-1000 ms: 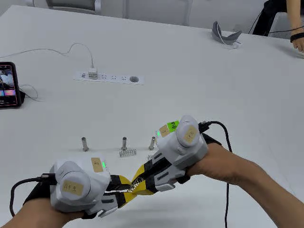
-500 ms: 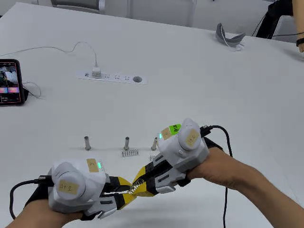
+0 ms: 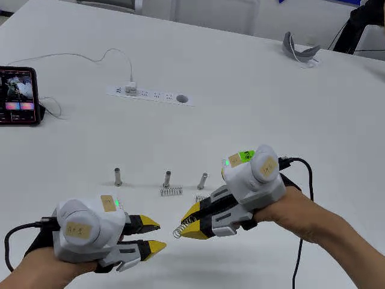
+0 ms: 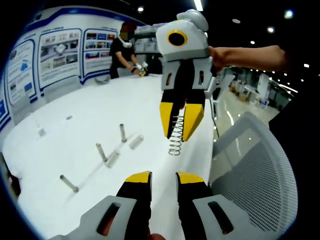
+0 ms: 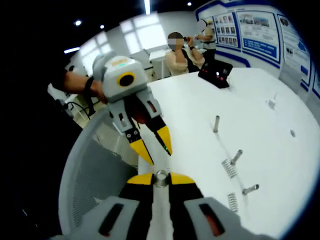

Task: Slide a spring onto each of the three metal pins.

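In the head view the right claw [image 3: 187,224] sits low and just right of centre, pinching a spring [image 3: 179,229] whose free coils poke past the yellow tips toward the lower left. The right gripper view looks down the open end of that spring [image 5: 161,178], caught between its own two jaws. The left claw [image 3: 157,235], lower left of the frame, is spread with nothing between its jaws. Its tips face the held spring, near it but apart.

Above both, mid-frame, three metal pins stand in a row on the white worktop [image 3: 271,120] (all three bare): left pin [image 3: 118,176], middle pin [image 3: 167,179], right pin [image 3: 203,180]. A second spring [image 3: 171,191] lies just below the middle pin, and a third spring [image 3: 200,197] just below the right pin, close beside the right gripper's body. Higher up lies a power strip [image 3: 153,95] and, at the left edge, a lit tablet [image 3: 18,95]
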The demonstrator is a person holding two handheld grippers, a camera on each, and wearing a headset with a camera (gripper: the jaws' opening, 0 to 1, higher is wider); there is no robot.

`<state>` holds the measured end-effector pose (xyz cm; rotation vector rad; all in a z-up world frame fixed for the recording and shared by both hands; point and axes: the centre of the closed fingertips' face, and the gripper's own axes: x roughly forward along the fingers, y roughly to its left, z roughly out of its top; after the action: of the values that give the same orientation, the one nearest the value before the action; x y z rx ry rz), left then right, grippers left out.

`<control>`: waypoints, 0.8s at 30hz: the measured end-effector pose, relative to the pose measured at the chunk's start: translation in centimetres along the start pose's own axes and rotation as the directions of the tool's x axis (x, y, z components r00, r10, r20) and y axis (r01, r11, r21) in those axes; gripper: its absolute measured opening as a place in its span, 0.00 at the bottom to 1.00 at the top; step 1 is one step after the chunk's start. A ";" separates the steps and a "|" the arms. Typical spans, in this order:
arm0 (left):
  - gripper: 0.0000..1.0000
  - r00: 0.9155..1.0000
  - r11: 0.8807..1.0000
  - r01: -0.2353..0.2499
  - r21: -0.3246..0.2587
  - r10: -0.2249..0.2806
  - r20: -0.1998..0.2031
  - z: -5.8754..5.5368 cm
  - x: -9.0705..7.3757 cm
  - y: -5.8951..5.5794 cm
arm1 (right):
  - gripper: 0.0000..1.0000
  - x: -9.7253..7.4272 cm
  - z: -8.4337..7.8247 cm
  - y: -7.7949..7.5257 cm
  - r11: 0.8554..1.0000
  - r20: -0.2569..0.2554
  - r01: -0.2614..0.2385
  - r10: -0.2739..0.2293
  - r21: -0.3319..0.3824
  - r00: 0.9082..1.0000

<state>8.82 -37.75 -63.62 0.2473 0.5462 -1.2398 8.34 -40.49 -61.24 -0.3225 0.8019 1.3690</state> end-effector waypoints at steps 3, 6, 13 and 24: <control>0.22 1.000 1.000 -0.025 -0.012 0.026 0.003 -0.3 -0.5 0.8 | 0.12 0.0 -0.2 -0.4 1.000 -0.005 0.013 -0.013 0.004 1.000; 0.25 0.999 0.999 -0.045 -0.018 0.045 -0.001 -0.8 -0.9 1.5 | 0.12 0.1 -0.6 -1.0 0.999 -0.016 0.032 -0.031 0.007 0.999; 0.30 0.994 0.993 -0.106 -0.054 0.106 -0.001 -1.7 -1.9 3.2 | 0.12 0.6 -0.8 -1.7 0.999 -0.025 0.042 -0.042 0.019 0.999; 0.39 0.982 0.975 -0.188 -0.116 0.188 -0.005 -3.6 -3.7 5.6 | 0.12 1.9 -1.2 -2.4 0.999 -0.063 0.037 -0.037 -0.001 0.997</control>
<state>12.30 -31.23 -65.41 0.1920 0.5741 -1.0212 10.25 -40.37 -63.94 -0.3796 0.8443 1.3294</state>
